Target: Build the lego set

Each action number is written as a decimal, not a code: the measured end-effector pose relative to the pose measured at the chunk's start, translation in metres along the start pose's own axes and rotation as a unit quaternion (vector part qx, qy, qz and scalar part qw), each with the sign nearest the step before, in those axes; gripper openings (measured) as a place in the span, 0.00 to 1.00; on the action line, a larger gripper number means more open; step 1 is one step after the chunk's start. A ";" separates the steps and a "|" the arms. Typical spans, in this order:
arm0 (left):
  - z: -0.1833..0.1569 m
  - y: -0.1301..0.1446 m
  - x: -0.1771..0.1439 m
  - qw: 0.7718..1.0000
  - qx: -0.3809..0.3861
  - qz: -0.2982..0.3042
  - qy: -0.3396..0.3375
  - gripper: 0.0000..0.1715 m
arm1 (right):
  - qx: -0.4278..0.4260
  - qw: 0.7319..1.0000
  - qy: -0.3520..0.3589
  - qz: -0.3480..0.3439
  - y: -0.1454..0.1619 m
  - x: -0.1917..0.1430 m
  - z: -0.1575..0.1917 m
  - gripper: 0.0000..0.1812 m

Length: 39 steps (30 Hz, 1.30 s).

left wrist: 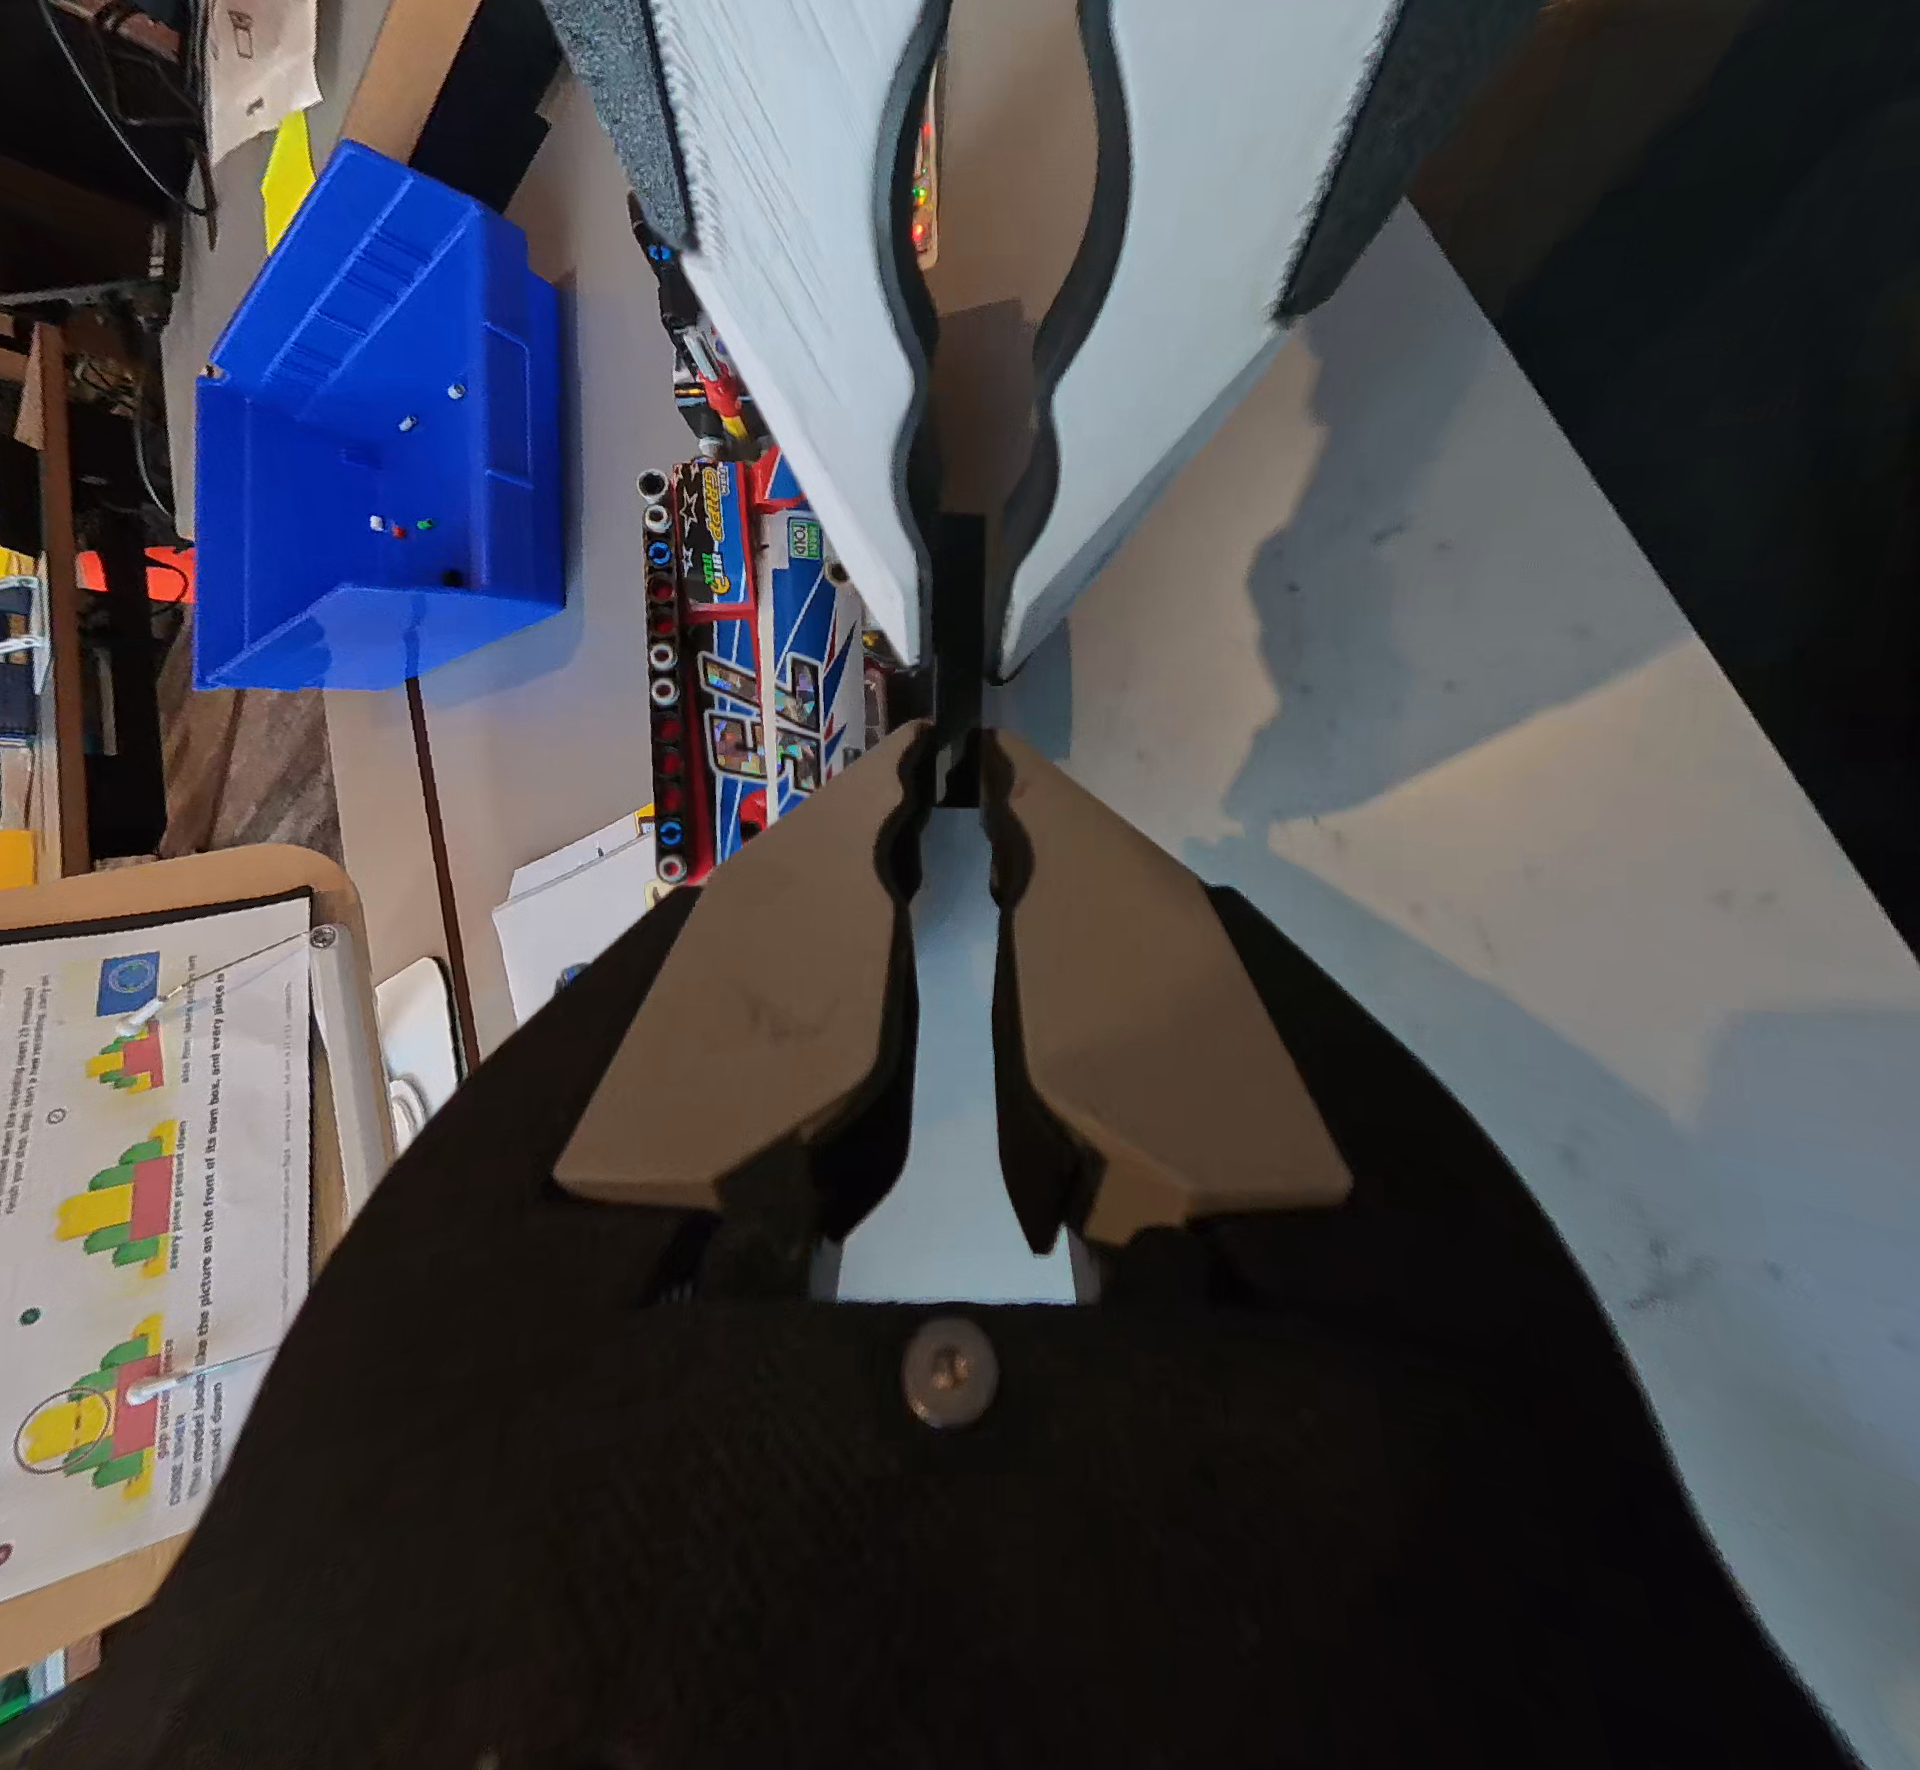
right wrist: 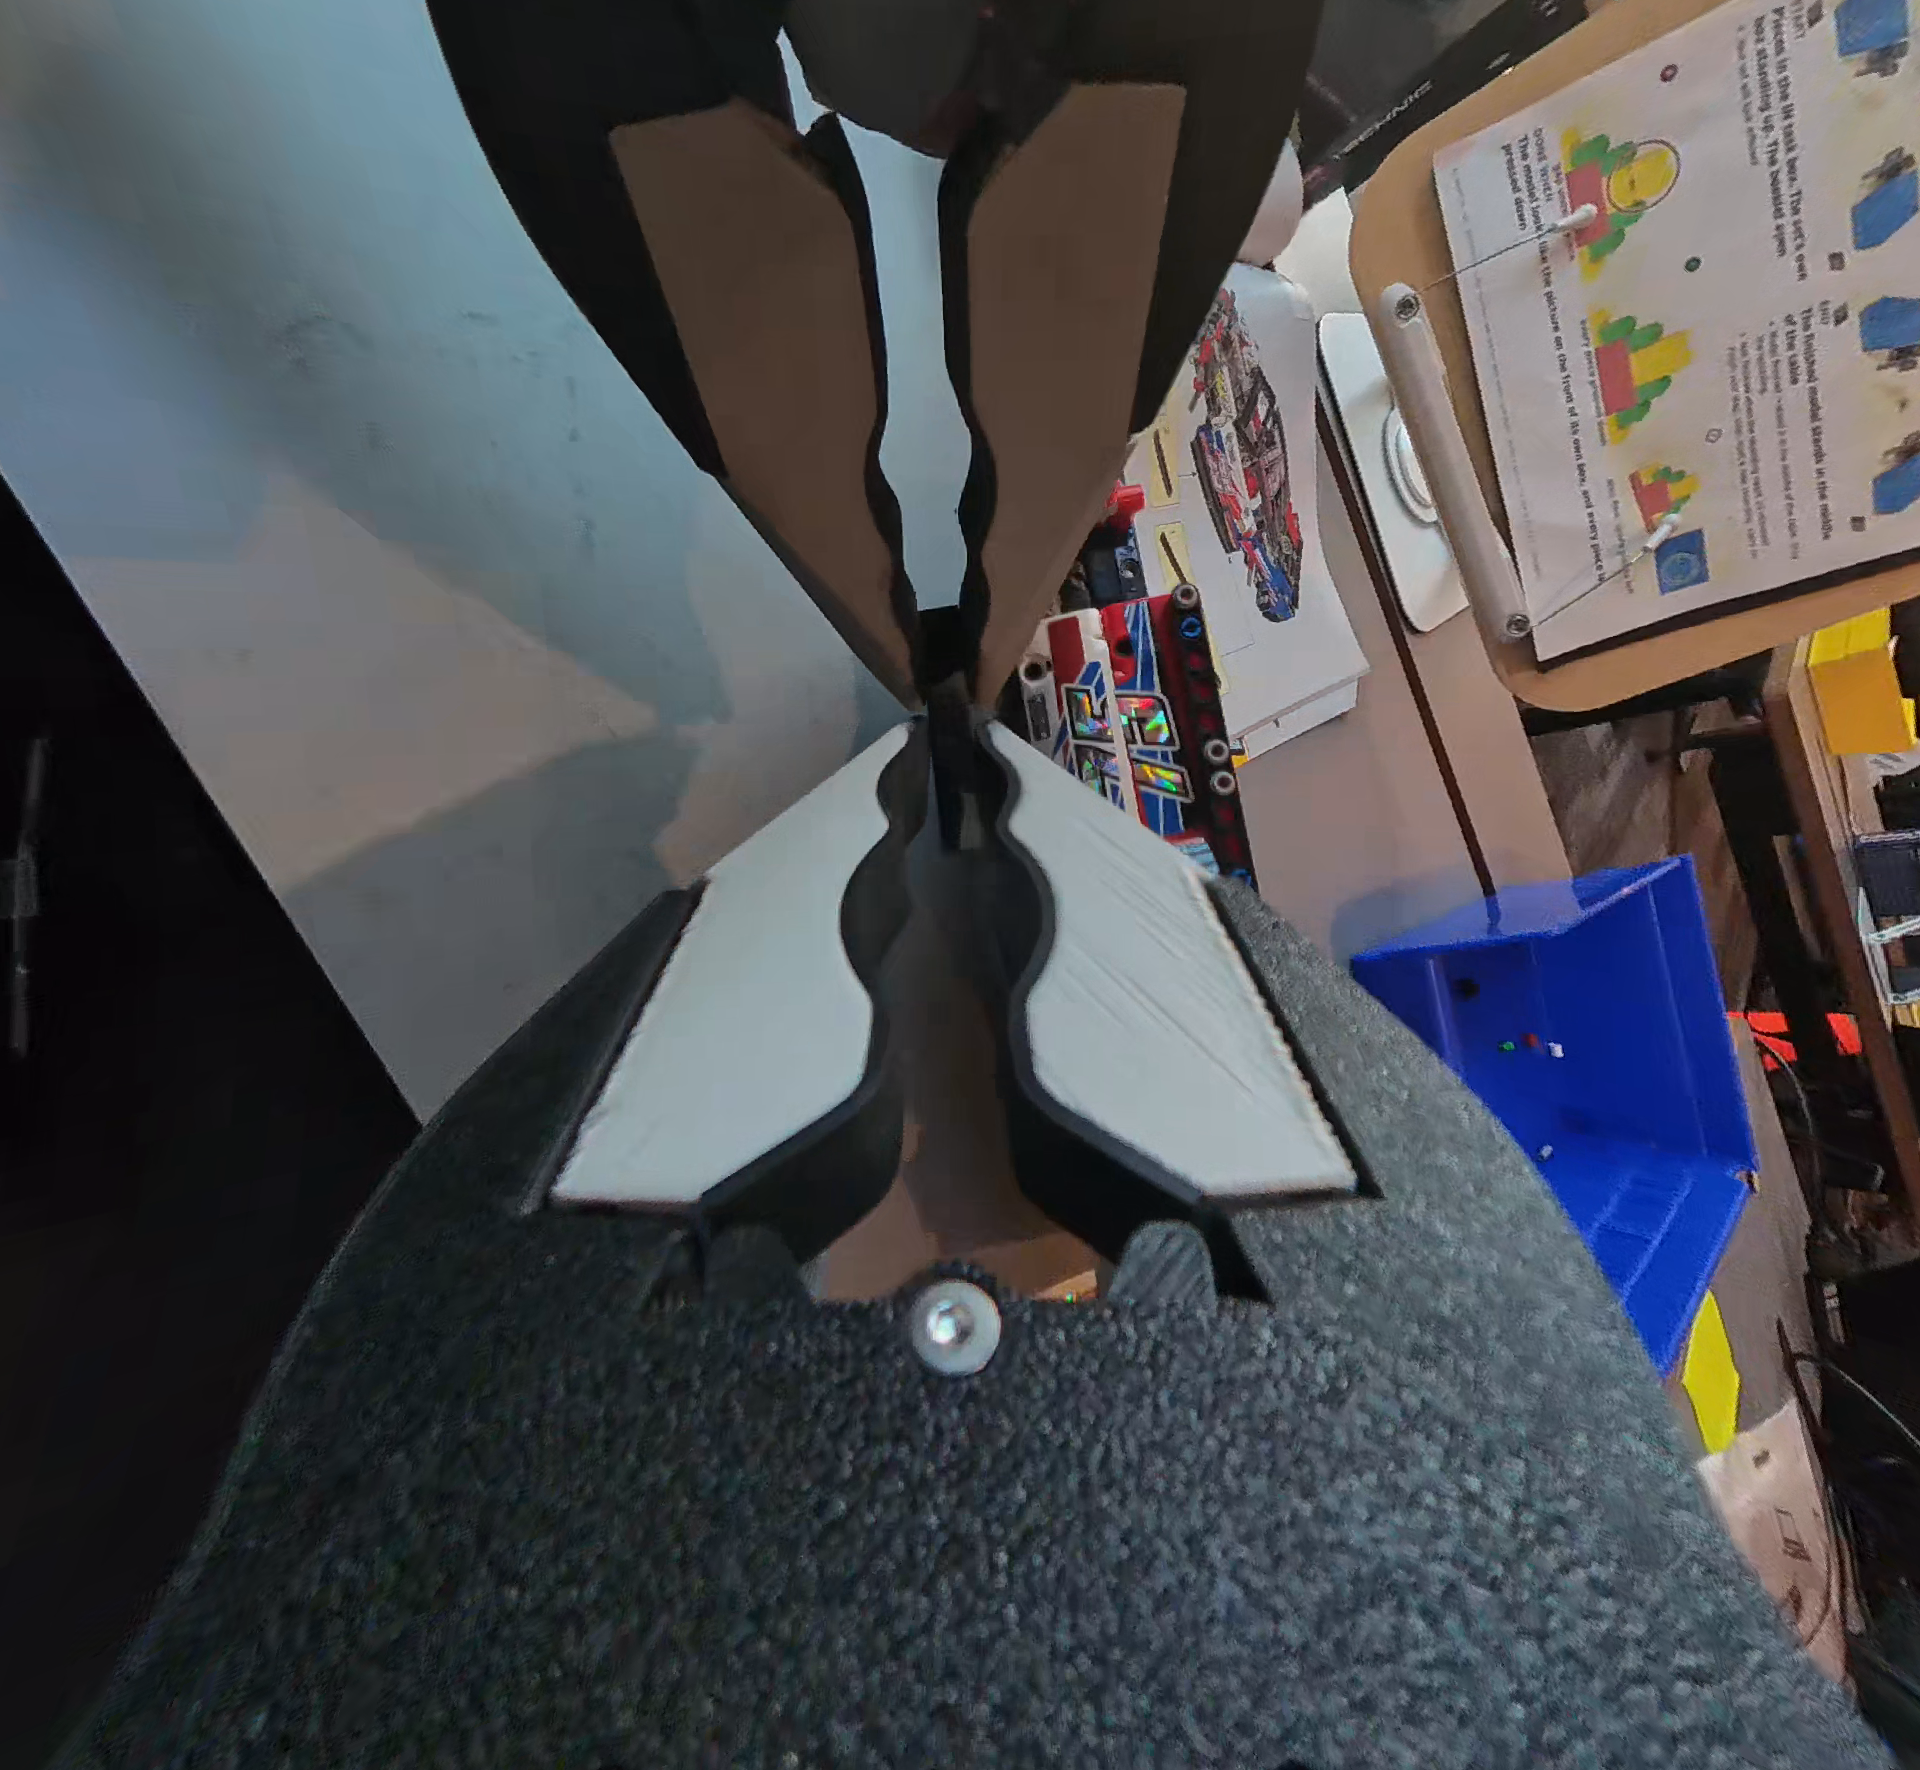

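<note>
My left gripper (left wrist: 951, 741), with tan fingers, and my right gripper (right wrist: 948, 735), with white fingers, meet tip to tip above the table. Both are shut on one small black Lego piece (left wrist: 958, 598), which spans the gap between the two sets of tips. It also shows in the right wrist view (right wrist: 948, 790). The partly built Lego car (left wrist: 769, 681), red, blue and white with shiny number stickers and a black holed beam along its side, lies on the table just behind the tips. It also shows in the right wrist view (right wrist: 1132, 733).
A blue plastic bin (left wrist: 384, 473) holding a few tiny pieces lies on the table beyond the car. An open instruction booklet (right wrist: 1247, 494) lies beside the car. A printed sheet with brick pictures is clipped to a brown board (right wrist: 1683, 286). The white table (left wrist: 1455, 889) stretches away on the other side. The grippers are tip to tip, or close to it.
</note>
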<state>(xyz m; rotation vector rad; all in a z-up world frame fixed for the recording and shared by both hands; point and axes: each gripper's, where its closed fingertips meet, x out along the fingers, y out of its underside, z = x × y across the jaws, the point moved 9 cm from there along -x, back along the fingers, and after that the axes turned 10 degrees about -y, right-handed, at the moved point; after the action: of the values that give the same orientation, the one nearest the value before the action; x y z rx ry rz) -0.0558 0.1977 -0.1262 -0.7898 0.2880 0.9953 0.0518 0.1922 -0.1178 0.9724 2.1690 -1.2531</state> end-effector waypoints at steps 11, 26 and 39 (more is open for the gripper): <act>0.009 0.022 -0.018 0.994 -0.067 -0.043 -0.069 0.13 | 0.031 0.997 -0.004 -0.067 0.002 -0.001 -0.013 0.04; 0.054 0.053 0.004 0.989 -0.075 -0.108 -0.066 0.13 | 0.003 0.998 -0.002 -0.062 0.013 0.021 -0.061 0.04; 0.053 0.055 0.009 0.980 -0.050 -0.183 -0.065 0.03 | 0.021 0.993 -0.031 -0.109 0.017 0.028 -0.069 0.04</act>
<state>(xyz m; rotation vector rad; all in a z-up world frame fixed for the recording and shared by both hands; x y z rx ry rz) -0.1035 0.2570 -0.1197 -0.8291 -0.0233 0.7121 0.0444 0.2678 -0.1124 0.7166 2.2564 -1.4144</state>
